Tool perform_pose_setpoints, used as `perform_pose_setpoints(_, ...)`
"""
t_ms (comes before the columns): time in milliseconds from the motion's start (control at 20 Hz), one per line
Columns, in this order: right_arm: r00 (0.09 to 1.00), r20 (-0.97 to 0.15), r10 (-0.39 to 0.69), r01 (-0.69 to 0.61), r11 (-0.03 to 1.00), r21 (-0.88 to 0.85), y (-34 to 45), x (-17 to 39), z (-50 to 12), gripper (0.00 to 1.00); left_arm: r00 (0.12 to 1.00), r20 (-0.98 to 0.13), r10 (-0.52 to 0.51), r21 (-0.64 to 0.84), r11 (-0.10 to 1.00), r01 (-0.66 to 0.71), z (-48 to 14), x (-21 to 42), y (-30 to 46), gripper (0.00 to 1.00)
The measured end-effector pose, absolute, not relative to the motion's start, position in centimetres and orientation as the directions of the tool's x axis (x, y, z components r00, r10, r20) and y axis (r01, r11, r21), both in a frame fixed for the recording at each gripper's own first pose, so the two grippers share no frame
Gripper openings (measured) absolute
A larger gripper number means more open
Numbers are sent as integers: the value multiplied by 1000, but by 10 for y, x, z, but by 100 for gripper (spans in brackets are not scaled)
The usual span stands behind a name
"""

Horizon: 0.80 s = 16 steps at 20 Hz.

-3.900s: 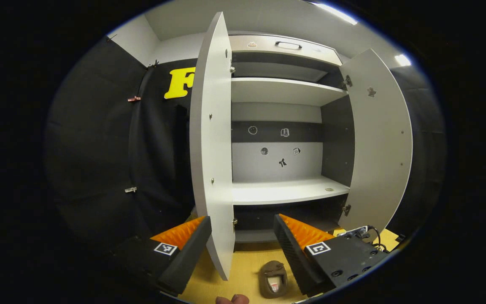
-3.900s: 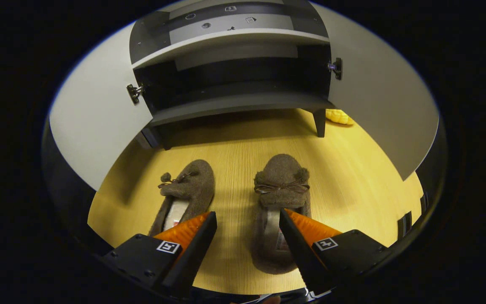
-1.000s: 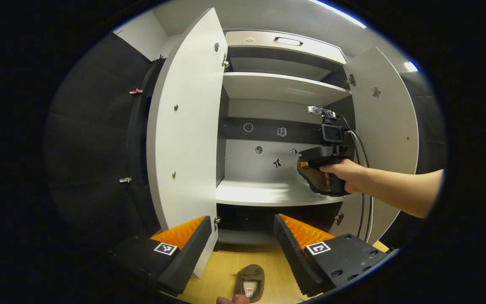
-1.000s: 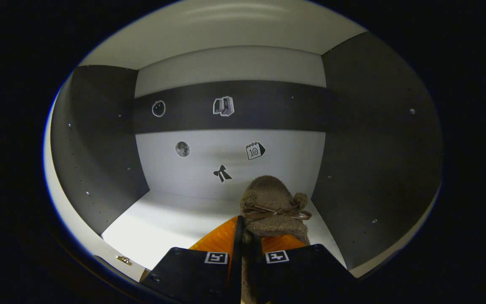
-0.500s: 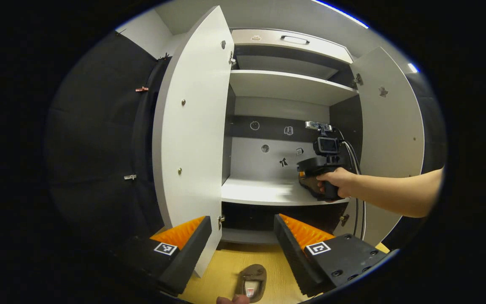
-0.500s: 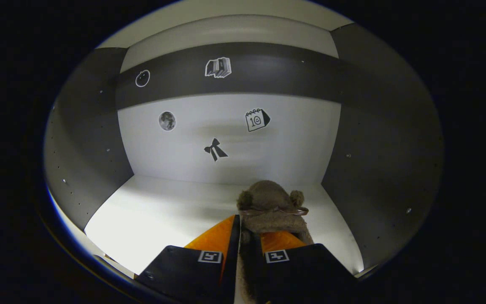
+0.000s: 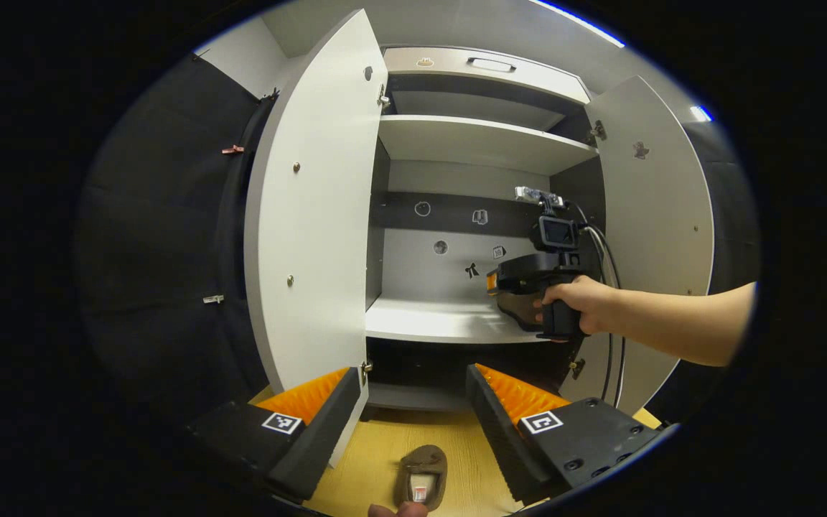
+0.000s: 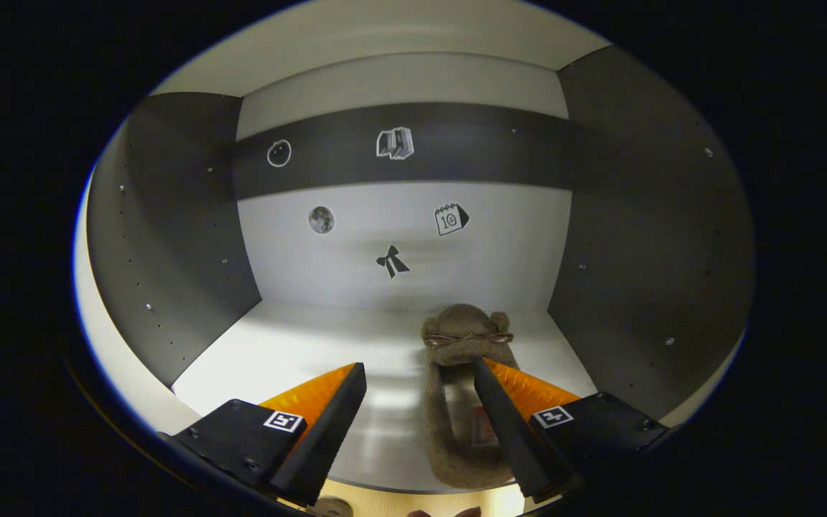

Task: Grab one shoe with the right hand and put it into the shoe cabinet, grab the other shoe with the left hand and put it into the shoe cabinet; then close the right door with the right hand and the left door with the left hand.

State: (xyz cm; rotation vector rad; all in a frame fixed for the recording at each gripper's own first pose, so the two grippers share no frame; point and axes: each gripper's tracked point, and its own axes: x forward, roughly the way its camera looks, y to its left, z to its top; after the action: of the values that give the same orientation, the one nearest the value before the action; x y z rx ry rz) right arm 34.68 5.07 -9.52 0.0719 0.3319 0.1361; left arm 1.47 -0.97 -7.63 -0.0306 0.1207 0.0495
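Lying on the cabinet shelf, one shoe is sitting between the spread right gripper; seemingly untouched, the other shoe is lying on the floor below the spread left gripper.

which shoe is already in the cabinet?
The shoe lying on the white shelf, between the open right gripper fingers. The other shoe lies on the wooden floor.

One brown slipper is seen lying toe-inward on the pale middle shelf of the cabinet, near its right wall, while the other slipper is seen on the wooden floor below.
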Motion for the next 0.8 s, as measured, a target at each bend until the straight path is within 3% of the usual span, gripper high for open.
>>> perform_pose_setpoints(400, 986, -117, 122, -106, 985, 136, 19, 270, -27, 100, 978, -207, 12, 3, 1000, -11, -121, 3, -18, 95)
perform_pose_setpoints(800, 992, 28, 123, -125, 988, 90, -6, 167, 16, 99, 913, -407, -28, 7, 999, 34, -226, -10, -24, 94)
